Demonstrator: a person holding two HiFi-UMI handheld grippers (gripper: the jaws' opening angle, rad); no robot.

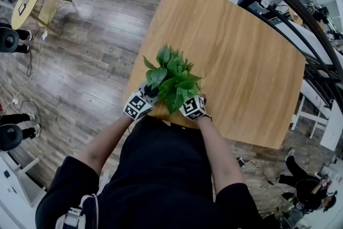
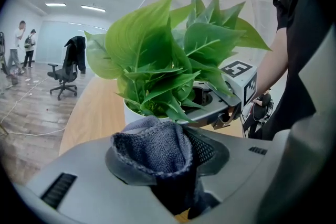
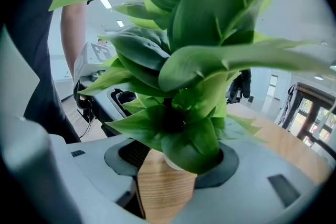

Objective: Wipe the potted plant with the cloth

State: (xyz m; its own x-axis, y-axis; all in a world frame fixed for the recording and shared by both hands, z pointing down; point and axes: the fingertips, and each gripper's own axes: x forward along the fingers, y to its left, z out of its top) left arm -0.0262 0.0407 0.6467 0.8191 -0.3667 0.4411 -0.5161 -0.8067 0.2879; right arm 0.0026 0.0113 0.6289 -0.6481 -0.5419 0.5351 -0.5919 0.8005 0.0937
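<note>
Cloth [image 2: 152, 145] clamped in left tool [image 2: 165, 159], held just beside potted plant [image 2: 163, 60], right tool [image 3: 174, 166] spread open, pot [image 3: 170, 161] between its jaws.

Pot mostly hidden
Leaves [image 1: 172, 79] cover the pot [image 3: 169, 164] in the head view; near leaves blur in the right gripper view.

- The potted plant [image 1: 172, 79] stands upright on the wooden table [image 1: 241, 61], near the edge closest to you. Its broad, pointed, glossy green leaves spread over a small white pot [image 2: 127, 111] and mostly hide it.
- The cloth [image 2: 152, 139] is grey-blue terry, bunched into a rounded fold. It is pinched between the jaws of your left gripper [image 2: 168, 157], just beside the pot and under the lowest leaves.
</note>
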